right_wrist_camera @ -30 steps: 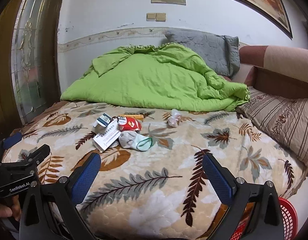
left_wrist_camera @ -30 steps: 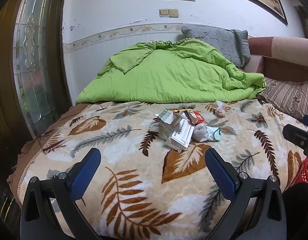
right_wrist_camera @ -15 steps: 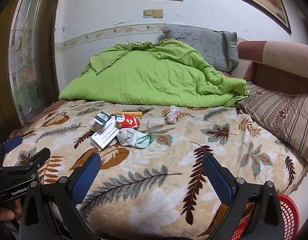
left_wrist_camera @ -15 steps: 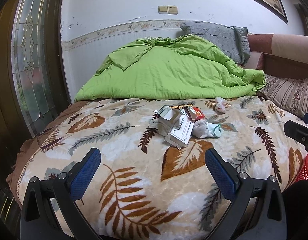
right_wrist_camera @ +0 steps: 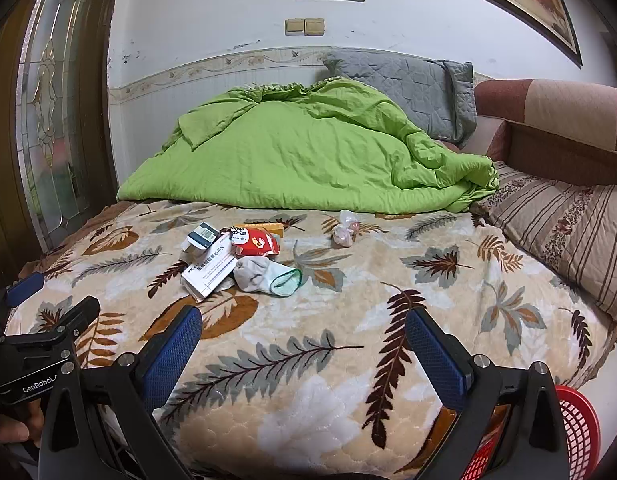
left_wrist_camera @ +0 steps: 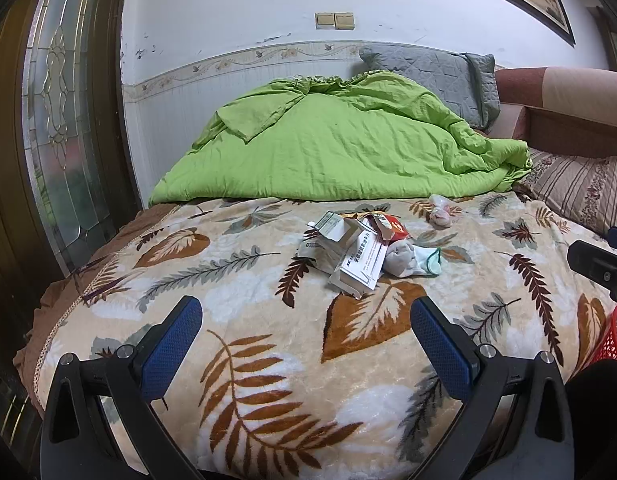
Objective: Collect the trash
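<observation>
Trash pile [left_wrist_camera: 356,248]: cartons, red wrapper [right_wrist_camera: 255,241], one sock [right_wrist_camera: 266,276], clustered mid-bed on the leaf-print blanket [right_wrist_camera: 308,380], far from both tools. Small crumpled wad [right_wrist_camera: 343,231] lies apart to its right. Left gripper [left_wrist_camera: 306,330] and right gripper [right_wrist_camera: 303,336] both spread wide, empty, hovering over the near edge. Red basket [right_wrist_camera: 576,432] sits near right, below the bed. Start with the white medicine box [left_wrist_camera: 362,266]; pinch it across its narrow edge. Judge the sock as laundry; leave it.
</observation>
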`<move>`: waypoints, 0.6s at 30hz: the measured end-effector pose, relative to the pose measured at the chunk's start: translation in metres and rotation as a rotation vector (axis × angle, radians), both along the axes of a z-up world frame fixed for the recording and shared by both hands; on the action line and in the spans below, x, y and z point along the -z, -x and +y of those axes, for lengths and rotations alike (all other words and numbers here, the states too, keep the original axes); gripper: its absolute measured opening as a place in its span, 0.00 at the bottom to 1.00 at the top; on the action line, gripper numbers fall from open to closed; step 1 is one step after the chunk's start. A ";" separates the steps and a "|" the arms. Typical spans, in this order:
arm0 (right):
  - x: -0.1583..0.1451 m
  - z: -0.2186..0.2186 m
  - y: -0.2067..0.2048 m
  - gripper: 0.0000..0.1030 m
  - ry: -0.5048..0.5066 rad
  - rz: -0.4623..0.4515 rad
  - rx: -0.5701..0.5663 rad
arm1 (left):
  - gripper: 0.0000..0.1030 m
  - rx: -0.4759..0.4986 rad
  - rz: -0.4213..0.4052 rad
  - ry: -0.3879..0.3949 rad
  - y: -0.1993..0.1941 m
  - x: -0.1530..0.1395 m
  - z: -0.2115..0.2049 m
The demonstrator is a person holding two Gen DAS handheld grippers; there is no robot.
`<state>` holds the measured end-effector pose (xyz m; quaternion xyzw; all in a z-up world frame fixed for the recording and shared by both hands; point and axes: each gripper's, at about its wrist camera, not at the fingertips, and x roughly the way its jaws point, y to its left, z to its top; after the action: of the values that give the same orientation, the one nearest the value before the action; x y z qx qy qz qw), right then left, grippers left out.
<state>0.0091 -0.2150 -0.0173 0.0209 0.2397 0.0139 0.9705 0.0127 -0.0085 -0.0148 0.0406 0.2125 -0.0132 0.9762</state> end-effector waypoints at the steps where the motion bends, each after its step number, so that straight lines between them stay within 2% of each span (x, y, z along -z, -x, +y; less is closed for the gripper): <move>1: 0.000 0.000 0.000 0.99 0.000 0.000 0.000 | 1.00 0.000 -0.001 -0.001 0.000 0.000 0.000; 15: 0.000 0.001 -0.001 0.99 -0.001 0.000 0.002 | 1.00 0.001 0.000 -0.001 0.000 0.001 -0.001; 18: 0.000 0.001 -0.001 0.99 -0.003 0.001 0.000 | 1.00 0.013 0.014 0.021 -0.004 0.001 -0.002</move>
<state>0.0103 -0.2145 -0.0169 0.0221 0.2401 0.0143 0.9704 0.0167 -0.0108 -0.0155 0.0316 0.2189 -0.0221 0.9750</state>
